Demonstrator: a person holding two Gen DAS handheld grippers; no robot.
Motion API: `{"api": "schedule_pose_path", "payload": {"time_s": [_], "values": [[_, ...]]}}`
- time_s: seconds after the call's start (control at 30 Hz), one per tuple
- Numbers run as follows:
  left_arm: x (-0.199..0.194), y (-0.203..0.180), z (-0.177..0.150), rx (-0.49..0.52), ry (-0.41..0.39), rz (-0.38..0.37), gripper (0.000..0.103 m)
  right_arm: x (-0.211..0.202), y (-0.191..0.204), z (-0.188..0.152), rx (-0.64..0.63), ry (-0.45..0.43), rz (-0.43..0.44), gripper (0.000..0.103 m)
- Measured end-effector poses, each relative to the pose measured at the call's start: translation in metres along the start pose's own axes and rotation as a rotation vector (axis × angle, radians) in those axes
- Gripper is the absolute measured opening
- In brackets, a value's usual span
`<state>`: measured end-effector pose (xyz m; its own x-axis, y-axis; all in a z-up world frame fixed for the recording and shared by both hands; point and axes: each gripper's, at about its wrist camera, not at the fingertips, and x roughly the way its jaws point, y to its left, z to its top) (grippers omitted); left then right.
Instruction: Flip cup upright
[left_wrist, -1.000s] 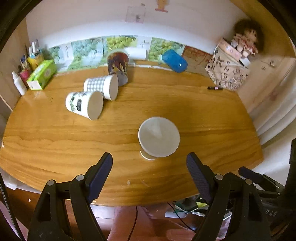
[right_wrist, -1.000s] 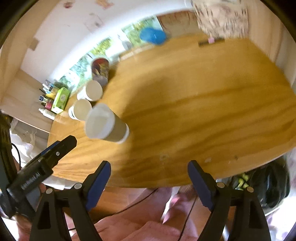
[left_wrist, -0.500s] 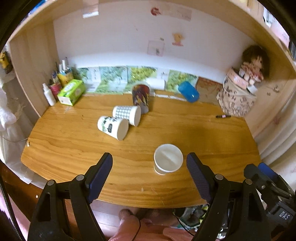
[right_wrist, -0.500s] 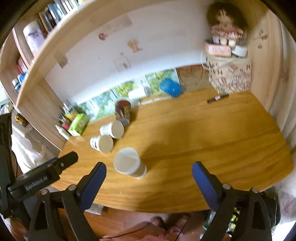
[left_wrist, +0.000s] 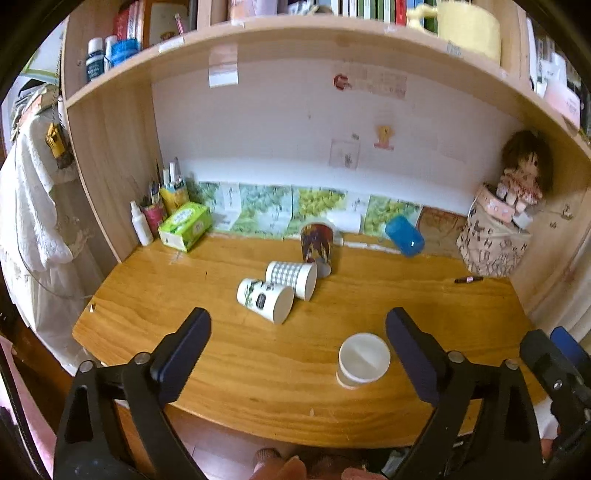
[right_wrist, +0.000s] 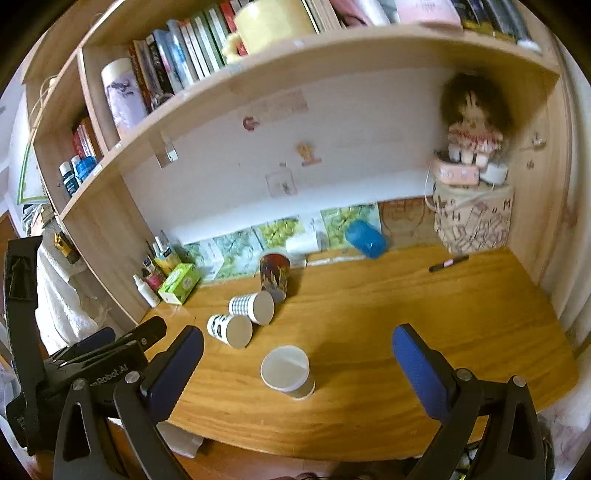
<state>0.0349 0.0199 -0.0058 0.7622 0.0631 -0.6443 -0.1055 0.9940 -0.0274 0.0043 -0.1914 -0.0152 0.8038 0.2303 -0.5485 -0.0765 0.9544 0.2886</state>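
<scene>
A white paper cup (left_wrist: 364, 360) stands upright near the front edge of the wooden desk (left_wrist: 221, 350); it also shows in the right wrist view (right_wrist: 287, 371). Two paper cups lie on their sides behind it: a leaf-print one (left_wrist: 265, 300) (right_wrist: 229, 329) and a checked one (left_wrist: 292, 278) (right_wrist: 252, 306). A dark patterned cup (left_wrist: 316, 247) (right_wrist: 274, 275) stands behind them. My left gripper (left_wrist: 297, 332) is open and empty, held back in front of the desk. My right gripper (right_wrist: 297, 350) is open and empty, also back from the desk.
A green tissue box (left_wrist: 185, 226) and bottles (left_wrist: 140, 223) stand at the back left. A blue container (left_wrist: 404, 235) leans at the back wall. A patterned bag with a doll (left_wrist: 495, 236) stands at the back right, a pen (left_wrist: 468, 279) before it. A bookshelf (right_wrist: 295, 48) hangs overhead.
Both grippers have pulled back and up from the desk, so the whole desk and shelf now show. The white cup stays upright and the other cups have not moved.
</scene>
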Motion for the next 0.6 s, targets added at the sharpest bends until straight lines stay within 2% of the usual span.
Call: {"api": "schedule_pose_path", "payload": {"time_s": [0.23, 0.6], "values": [[-0.016, -0.001, 0.004, 0.019, -0.113, 0.014, 0.100, 0.001, 0.005, 0.003, -0.008, -0.018, -0.021, 0.102], [-0.025, -0.004, 0.003, 0.031, -0.146, 0.001, 0.100, -0.003, 0.014, 0.003, -0.040, -0.048, -0.022, 0.102]]}}
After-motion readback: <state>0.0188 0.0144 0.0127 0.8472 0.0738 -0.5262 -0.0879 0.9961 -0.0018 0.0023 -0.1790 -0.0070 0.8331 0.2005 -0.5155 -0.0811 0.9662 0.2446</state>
